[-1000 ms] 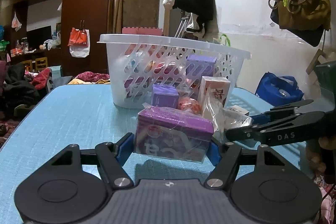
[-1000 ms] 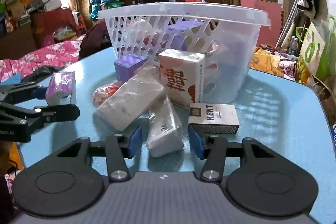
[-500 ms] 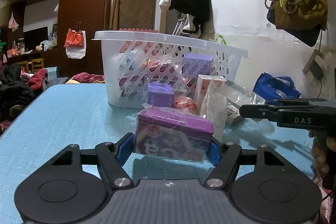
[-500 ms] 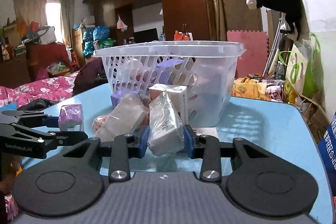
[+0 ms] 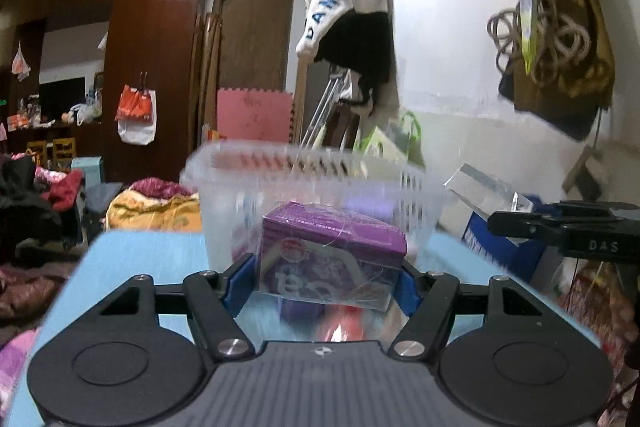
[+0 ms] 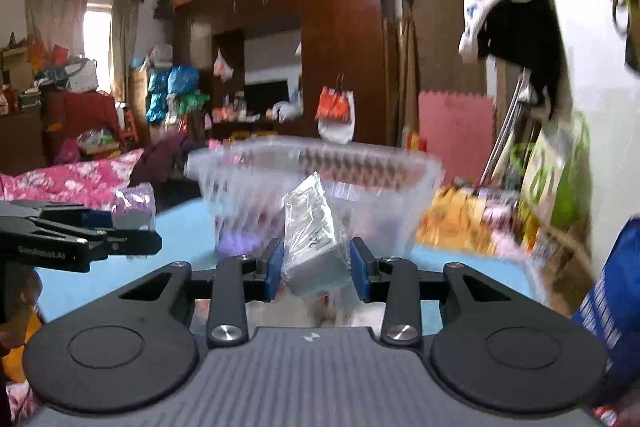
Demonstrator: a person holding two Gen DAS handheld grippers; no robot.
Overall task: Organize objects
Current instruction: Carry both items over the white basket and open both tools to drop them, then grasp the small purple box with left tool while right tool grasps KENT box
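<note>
A purple box (image 5: 330,253) with pale lettering and a small red badge is seen in front of the white basket (image 5: 312,183), whose walls are pierced in a lattice pattern. A silvery-white clear-wrapped packet (image 6: 314,241) is shown before the same basket. Blue pads (image 6: 275,269) are borne on black gripper arms. Below the basket, the table (image 5: 140,251) is coloured light blue.

Black grippers, blue-padded fingers (image 5: 405,287), silver screws.
</note>
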